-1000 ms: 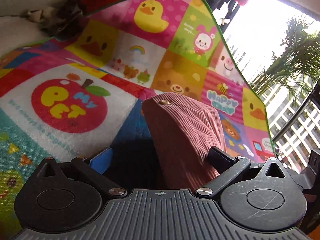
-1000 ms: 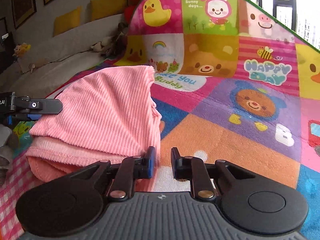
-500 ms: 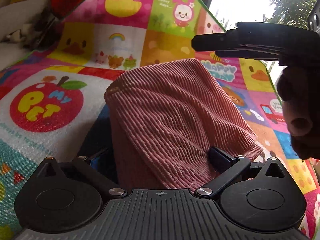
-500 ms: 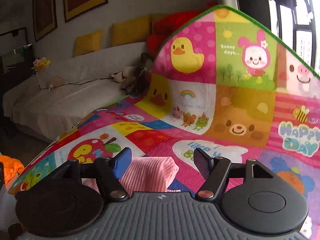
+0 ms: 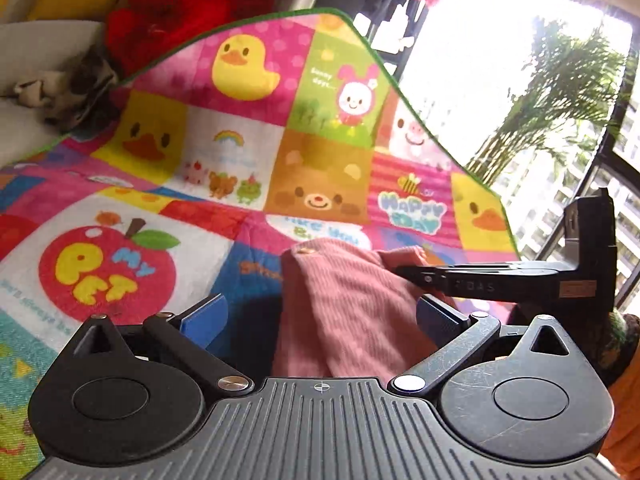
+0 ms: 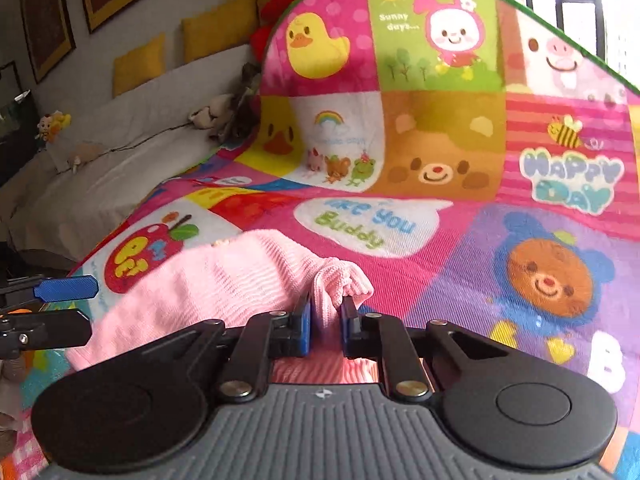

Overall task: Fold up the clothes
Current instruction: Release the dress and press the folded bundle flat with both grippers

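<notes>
A pink ribbed garment [image 5: 344, 312] with a small button lies bunched on the cartoon play mat [image 5: 224, 152]. My left gripper [image 5: 320, 314] is open wide, its blue pads on either side of the garment and clear of it. In the left wrist view my right gripper [image 5: 400, 270] reaches in from the right onto the garment's far edge. Its jaws are closing in the right wrist view [image 6: 323, 316], with a raised fold of the garment [image 6: 224, 280] pinched between the blue pads. The left gripper [image 6: 94, 307] shows at the left edge, beside the garment.
The mat's far end [image 6: 400, 40] curves up against a white-covered sofa [image 6: 100, 184] with yellow cushions, a red cushion [image 5: 172, 12] and soft toys. A bright window and plant [image 5: 560, 92] are at the right. Orange cloth [image 5: 624, 420] sits at the lower right.
My right gripper opened, came down from above the garment to its right edge and closed on a fold there. The garment's raised part has sunk lower between the left fingers.
</notes>
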